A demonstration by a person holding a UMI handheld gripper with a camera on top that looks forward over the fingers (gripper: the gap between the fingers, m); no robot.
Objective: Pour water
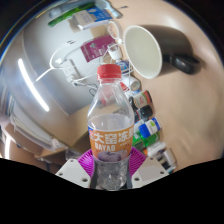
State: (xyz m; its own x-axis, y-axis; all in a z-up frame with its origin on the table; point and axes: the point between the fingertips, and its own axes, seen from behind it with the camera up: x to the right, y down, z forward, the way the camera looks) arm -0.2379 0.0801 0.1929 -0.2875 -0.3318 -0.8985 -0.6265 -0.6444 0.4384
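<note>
A clear plastic water bottle with a red screw cap and an orange label [109, 130] stands upright between the two fingers of the hand-held gripper [110, 170], whose purple pads [88, 164] show at either side of the bottle's lower body; they appear to press on it, so I judge it gripped, though the contact itself is partly hidden. The view is strongly tilted, so the bottle seems lifted and carried rather than resting on the surface. Beyond the fingers and above the cap, a white paper cup [141, 49] lies with its open mouth turned toward the camera, a dark object just behind it that I cannot identify. Around these is clutter: colourful boxes and small packages [148, 130] just beside the bottle, and more boxes [92, 16] further off. The red cap looks to be on, so tipping now would pour nothing. With the cap off, a smooth bottle held low could slip or swing as it tilts, spilling past the cup's rim or knocking the light cup over.
</note>
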